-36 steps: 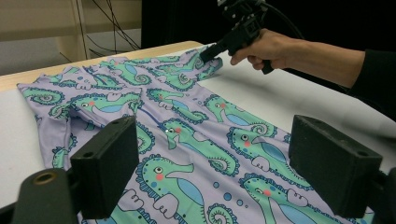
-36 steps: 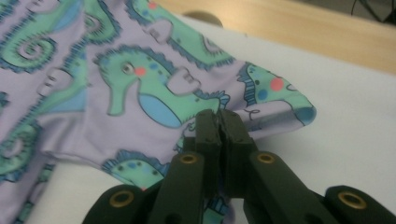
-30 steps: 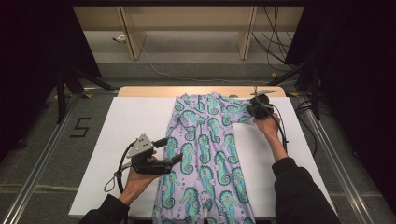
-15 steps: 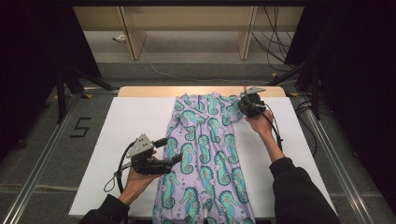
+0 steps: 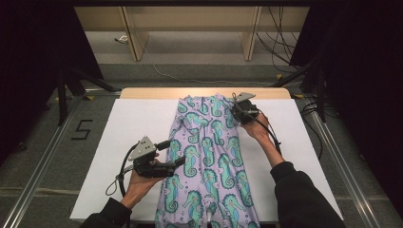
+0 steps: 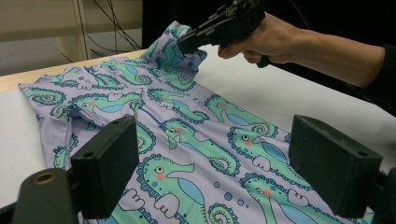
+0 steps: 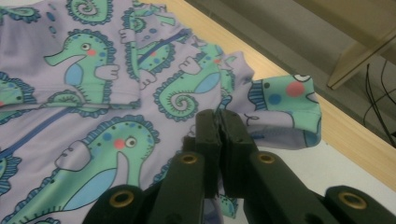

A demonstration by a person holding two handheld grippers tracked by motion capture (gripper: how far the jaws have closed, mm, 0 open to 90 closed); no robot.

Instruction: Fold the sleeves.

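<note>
Fingers of my L gripper stand wide apart, nothing between them, hovering at garment's L edge, near mid-length. Garment: lilac w/ green seahorse print, lies lengthwise down centre of white table. R gripper at far R corner of garment; its jaws are clamped tight on cloth, sleeve lifted off table.
</note>
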